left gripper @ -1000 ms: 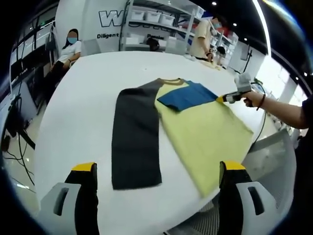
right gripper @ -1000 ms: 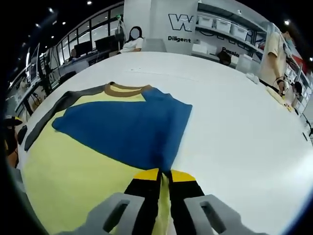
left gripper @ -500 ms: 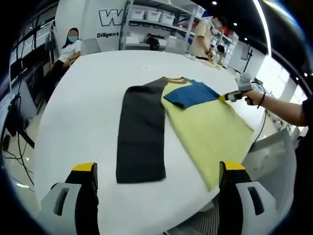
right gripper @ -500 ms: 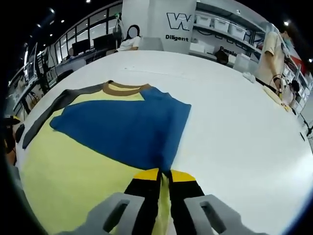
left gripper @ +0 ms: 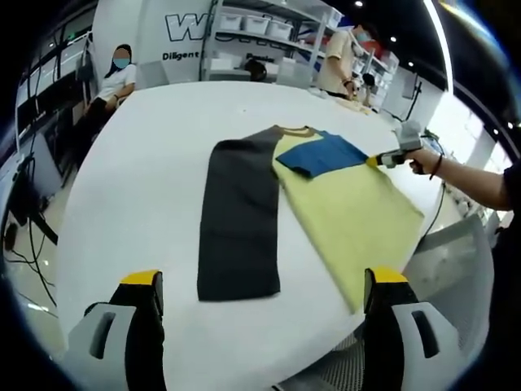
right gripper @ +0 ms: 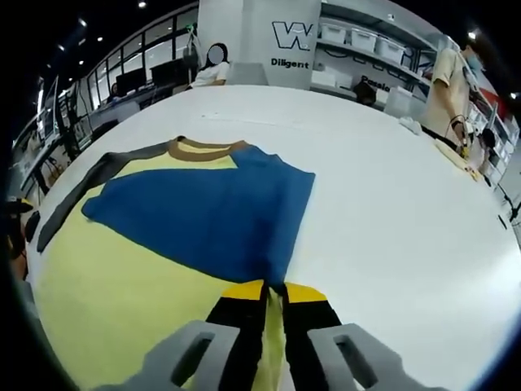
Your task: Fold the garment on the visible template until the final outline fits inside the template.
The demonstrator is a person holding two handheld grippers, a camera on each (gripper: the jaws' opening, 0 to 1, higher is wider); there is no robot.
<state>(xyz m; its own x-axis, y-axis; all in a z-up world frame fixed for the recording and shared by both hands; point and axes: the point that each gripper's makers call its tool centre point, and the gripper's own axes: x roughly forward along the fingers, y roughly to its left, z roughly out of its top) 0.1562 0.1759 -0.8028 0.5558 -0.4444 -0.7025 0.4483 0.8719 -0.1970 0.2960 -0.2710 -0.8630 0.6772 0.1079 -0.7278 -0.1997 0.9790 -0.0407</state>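
The garment lies flat on the white table: a yellow body, a dark grey sleeve stretched straight toward me, and a blue sleeve folded across the chest below the brown collar. My right gripper is shut on the end of the blue sleeve, with yellow cloth showing between its jaws. In the left gripper view that right gripper sits at the garment's right edge, held by a hand. My left gripper is wide open above the table's near side, just short of the grey sleeve's end.
The table's curved edge runs close under the yellow hem. A mesh chair stands at the right. One person sits at the far left and another stands by the far side, near shelves with bins.
The whole garment has slid a little to the right across the table, pulled along with the right gripper. The left gripper has stayed open and still.
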